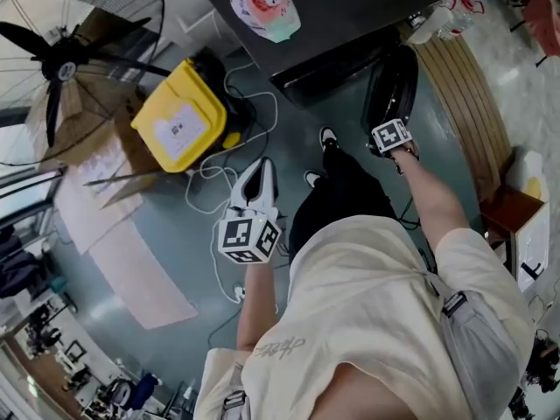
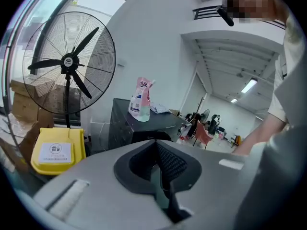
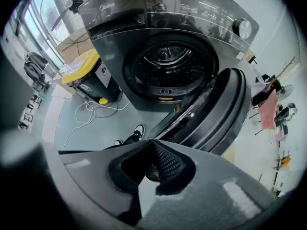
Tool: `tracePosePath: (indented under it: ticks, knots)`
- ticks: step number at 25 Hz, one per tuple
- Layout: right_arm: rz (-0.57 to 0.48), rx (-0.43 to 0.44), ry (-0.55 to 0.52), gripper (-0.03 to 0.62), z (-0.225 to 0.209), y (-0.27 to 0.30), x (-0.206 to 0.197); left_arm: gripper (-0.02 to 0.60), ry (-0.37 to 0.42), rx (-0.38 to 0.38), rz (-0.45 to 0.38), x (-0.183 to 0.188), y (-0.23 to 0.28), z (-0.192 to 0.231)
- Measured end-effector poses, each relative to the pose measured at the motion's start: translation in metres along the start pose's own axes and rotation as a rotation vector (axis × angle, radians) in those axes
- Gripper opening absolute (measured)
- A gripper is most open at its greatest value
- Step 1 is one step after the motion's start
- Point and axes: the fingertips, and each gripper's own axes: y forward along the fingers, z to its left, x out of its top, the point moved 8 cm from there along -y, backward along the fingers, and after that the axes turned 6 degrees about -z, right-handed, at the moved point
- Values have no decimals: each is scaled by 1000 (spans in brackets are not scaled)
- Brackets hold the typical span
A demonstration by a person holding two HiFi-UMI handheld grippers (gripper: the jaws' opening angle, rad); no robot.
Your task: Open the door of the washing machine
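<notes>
There was one washer (image 3: 111, 49) with one door (image 3: 225, 110), swung wide open. The door sat just beyond the right gripper (image 3: 153, 145), not touching. The left gripper (image 2: 156, 145) faced one fan (image 2: 69, 61) and one yellow bin (image 2: 55, 150). Both grippers' fingers (image 3: 167, 163) were pressed together, holding nothing.

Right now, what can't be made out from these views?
- Head view: the drum opening is hidden under the top of the washing machine; only the open door shows.
- Right gripper view: print on the control panel is too small, with glare.
- Right gripper view: the door's lower end is hidden behind the right gripper.
- Left gripper view: the label on the pouch is too small to read.
</notes>
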Motion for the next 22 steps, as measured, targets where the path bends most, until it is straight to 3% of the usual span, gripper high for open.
tracePosePath:
  ticks: [4,8,12,15,18,22]
  knots:
    - [53,-73,53,2,-21,-11,-25,18,6,-40,21,-5,9,-15]
    - [30,-79,95,2,-38,-12,-38,18,39,-76,44,-3,26,-29]
    - [21,-69,136,2,-55,-17,-55,18,67,-107,62,4,49,-49]
    - [-67,-18,142,2,-63,-18,-59,18,84,-133,76,9,70,-70]
    - [-19,-14,170,2,-76,-24,-78,18,103,-169,92,12,95,-98]
    - [-125,36,131,2,-95,-28,-79,18,107,-211,98,16,125,-135]
